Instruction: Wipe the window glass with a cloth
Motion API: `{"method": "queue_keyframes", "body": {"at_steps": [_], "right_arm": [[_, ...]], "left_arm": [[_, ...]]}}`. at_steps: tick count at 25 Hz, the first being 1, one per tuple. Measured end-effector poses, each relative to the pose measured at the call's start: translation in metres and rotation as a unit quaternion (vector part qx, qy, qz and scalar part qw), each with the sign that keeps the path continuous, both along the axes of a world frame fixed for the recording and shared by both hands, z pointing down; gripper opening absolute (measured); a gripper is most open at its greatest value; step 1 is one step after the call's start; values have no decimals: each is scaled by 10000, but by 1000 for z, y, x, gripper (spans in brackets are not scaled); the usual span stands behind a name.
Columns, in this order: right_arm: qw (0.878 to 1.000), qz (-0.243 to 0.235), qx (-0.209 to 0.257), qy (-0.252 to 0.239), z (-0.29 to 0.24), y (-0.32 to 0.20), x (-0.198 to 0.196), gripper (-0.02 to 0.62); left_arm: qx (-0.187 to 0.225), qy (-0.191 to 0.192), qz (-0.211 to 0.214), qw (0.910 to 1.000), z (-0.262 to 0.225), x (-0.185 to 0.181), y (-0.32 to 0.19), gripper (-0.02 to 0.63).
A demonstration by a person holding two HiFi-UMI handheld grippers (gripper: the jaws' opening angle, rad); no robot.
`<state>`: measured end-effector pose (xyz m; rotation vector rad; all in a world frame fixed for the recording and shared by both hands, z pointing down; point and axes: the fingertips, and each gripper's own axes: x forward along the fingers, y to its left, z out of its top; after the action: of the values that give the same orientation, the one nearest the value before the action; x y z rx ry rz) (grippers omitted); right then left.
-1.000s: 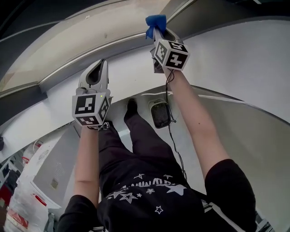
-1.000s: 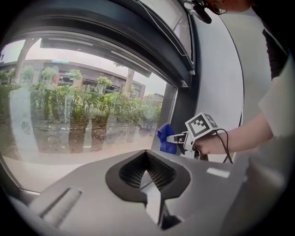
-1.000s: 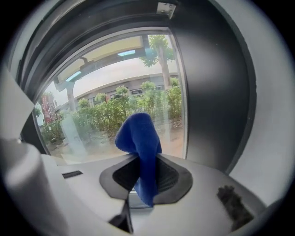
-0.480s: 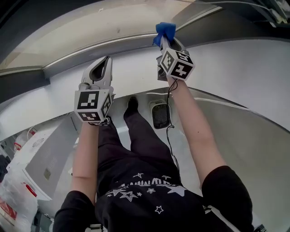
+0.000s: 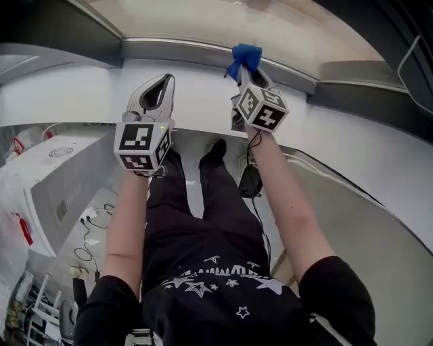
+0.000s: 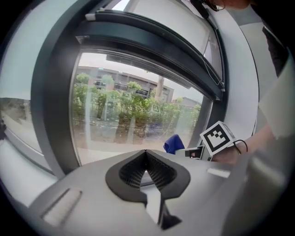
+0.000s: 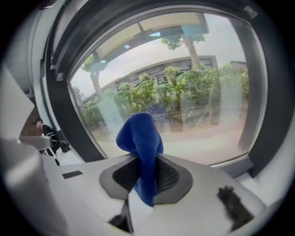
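Observation:
A blue cloth (image 7: 139, 138) is pinched between the jaws of my right gripper (image 7: 146, 173), which is shut on it. The cloth (image 5: 245, 57) sticks out of that gripper's (image 5: 244, 71) tip, close to the window glass (image 5: 230, 20) at the top of the head view. The glass (image 7: 184, 106) fills the right gripper view, with trees and a building beyond it. My left gripper (image 5: 155, 91) is held up to the left of the right one, below the window frame. Its jaws (image 6: 146, 168) meet at the tip with nothing between them. The blue cloth (image 6: 174, 143) shows at its right.
A dark window frame (image 6: 55, 92) surrounds the glass, with a white sill and wall (image 5: 101, 88) below it. The person's legs and shoes (image 5: 216, 150) stand on the floor under the grippers. A white appliance (image 5: 54, 176) stands at the left, and a cable (image 5: 260, 216) hangs from the right gripper.
The head view has swung so the window now sits straight ahead at the top. Both grippers stay raised; the right one with the cloth remains near the glass.

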<state>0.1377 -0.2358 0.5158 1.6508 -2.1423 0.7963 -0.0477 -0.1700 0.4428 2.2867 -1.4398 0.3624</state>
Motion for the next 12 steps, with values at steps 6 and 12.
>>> {"method": "queue_keyframes", "body": {"at_steps": [6, 12], "right_arm": [[9923, -1224, -86, 153, 27, -5, -152, 74], [9829, -1839, 31, 15, 38, -24, -258, 75]], "left_arm": [[-6, -134, -637, 9979, 11, -107, 16, 9], [4, -202, -1036, 9944, 23, -175, 21, 9]]}}
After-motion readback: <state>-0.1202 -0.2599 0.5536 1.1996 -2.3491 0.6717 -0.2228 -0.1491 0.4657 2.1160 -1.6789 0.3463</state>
